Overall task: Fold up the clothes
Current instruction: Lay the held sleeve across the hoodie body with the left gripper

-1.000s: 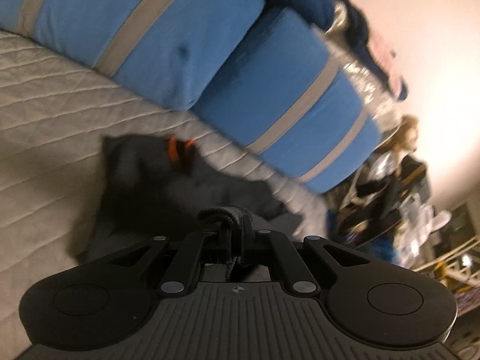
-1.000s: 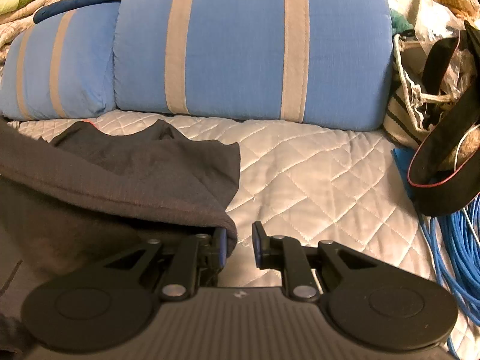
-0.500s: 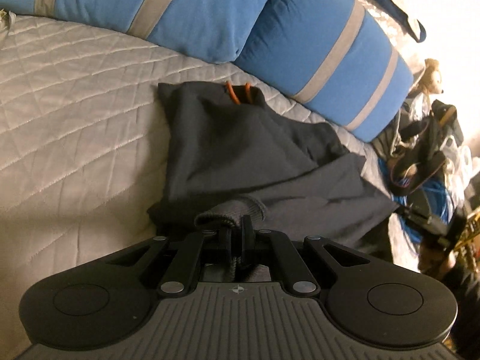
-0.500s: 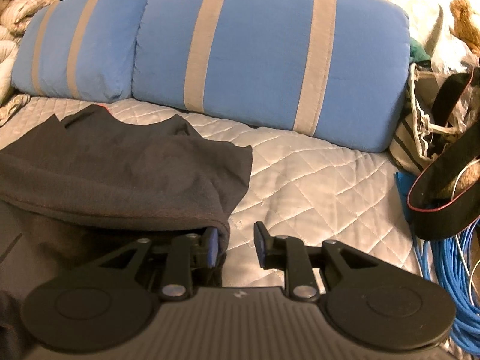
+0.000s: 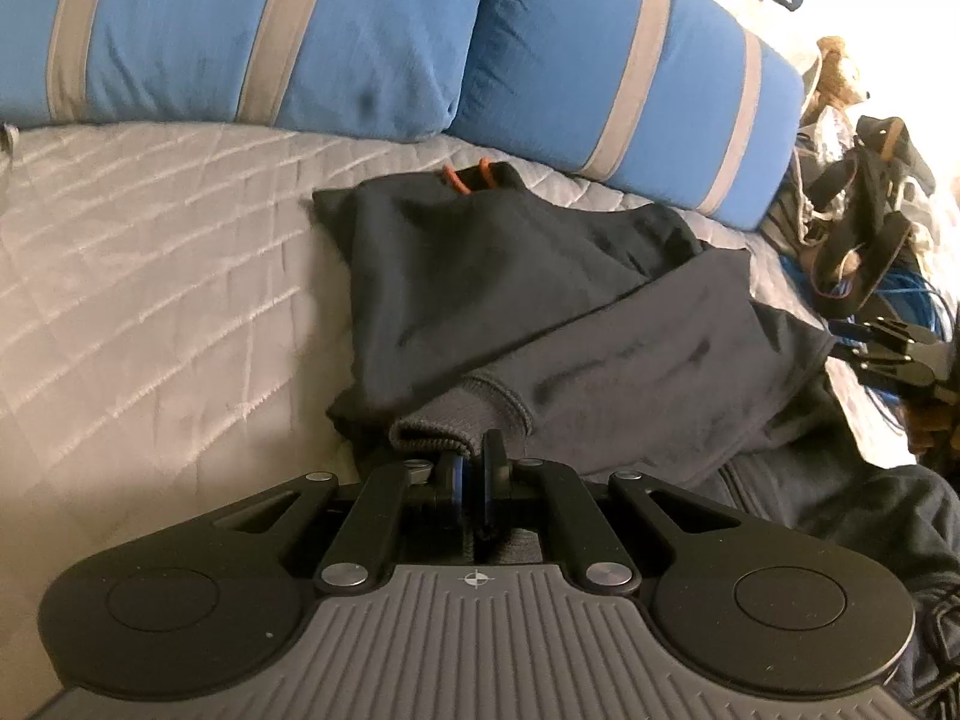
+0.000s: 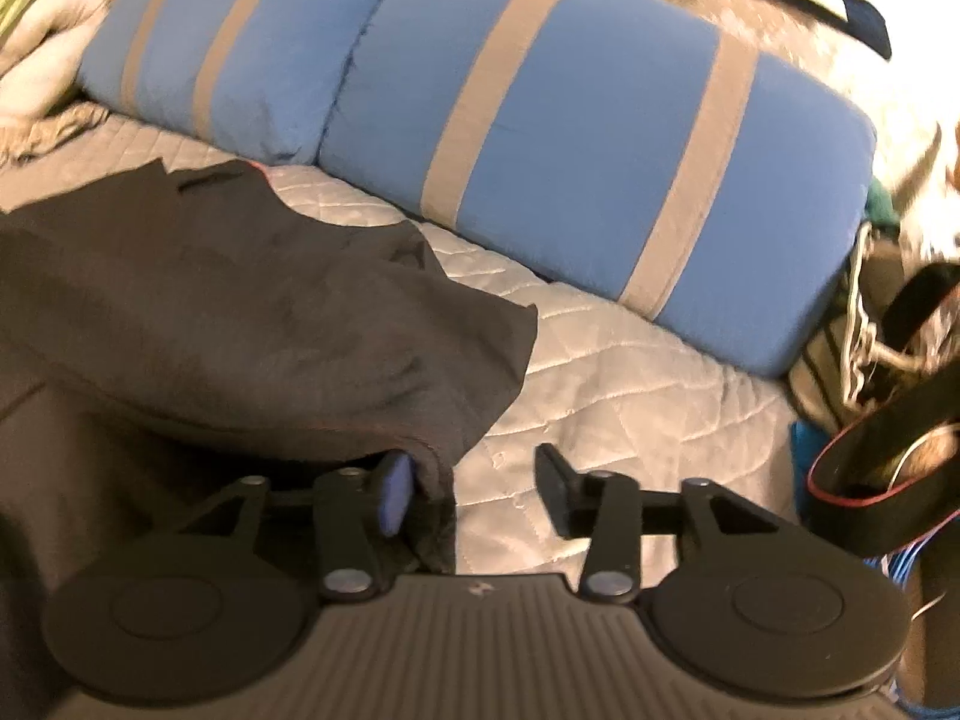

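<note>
Cuff [image 5: 462, 423] of dark grey sweatshirt [image 5: 540, 300] is pinched in left tongs [image 5: 472, 471], garment mid-bed on quilted bedspread [image 5: 150, 276] near blue striped pillows [image 5: 360, 30]. Right tongs [image 6: 474, 486] gape wide, fabric edge against one finger. Judgement: keep sleeve flat across body, release only once cuff lies squarely.

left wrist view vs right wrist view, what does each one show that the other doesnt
Only the left wrist view shows the left tongs shut on the ribbed cuff of the dark sweatshirt, the orange cord at its collar, and the bare quilt to its left.

Only the right wrist view shows the right tongs open, the sweatshirt's edge beside one finger, and a cream blanket at far left.

Both show the sweatshirt, the quilt, two blue striped pillows, a black strap and blue cables.
</note>
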### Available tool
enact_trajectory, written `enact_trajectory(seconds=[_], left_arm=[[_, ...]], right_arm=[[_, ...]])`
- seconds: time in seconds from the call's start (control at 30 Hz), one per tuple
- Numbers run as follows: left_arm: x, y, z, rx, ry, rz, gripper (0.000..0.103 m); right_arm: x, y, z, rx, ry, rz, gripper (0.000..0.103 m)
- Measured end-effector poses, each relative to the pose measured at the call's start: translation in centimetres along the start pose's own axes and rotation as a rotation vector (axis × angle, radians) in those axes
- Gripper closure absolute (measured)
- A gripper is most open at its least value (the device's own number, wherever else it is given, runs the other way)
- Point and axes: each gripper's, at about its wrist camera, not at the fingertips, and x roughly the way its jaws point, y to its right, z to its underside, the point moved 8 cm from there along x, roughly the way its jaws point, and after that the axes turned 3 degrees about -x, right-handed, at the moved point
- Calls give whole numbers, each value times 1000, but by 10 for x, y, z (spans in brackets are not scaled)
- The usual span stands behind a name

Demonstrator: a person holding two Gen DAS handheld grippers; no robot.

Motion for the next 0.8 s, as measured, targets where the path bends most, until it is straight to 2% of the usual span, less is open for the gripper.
enact_trajectory(seconds=[0.03, 0.1, 0.23, 0.27, 0.3, 0.33, 0.37, 0.4, 0.53, 0.67, 0.8], left_arm=[[2, 0, 1, -3, -4, 2, 96], [3, 1, 0, -6, 0, 11, 96], [1, 6, -5, 30, 25, 29, 96], [4, 3, -4, 28, 10, 20, 93], [8, -2, -2, 15, -12, -1, 84], [11, -9, 1, -11, -39, -26, 72], [15, -15, 4, -42, -67, -52, 69], [16, -19, 6, -74, -79, -46, 68], [11, -25, 7, -196, -91, 21, 57], [7, -32, 5, -318, -92, 76, 53], [7, -34, 4, -369, -71, 82, 53]], right_arm=[[-1, 0, 0, -13, 1, 8, 31], [-2, 0, 1, -38, 4, 24, 26], [-4, 2, 4, -66, 3, 50, 25], [-3, 3, 5, -59, 1, 52, 24], [-3, 4, 5, -48, 0, 50, 24], [-3, 5, 6, -42, -1, 49, 24], [-4, 5, 6, -41, 0, 48, 24], [-4, 5, 6, -40, 1, 47, 24], [-5, 2, 8, -61, 3, 41, 22], [-5, 2, 10, -56, 4, 46, 22], [-4, 4, 14, -45, 0, 52, 22]])
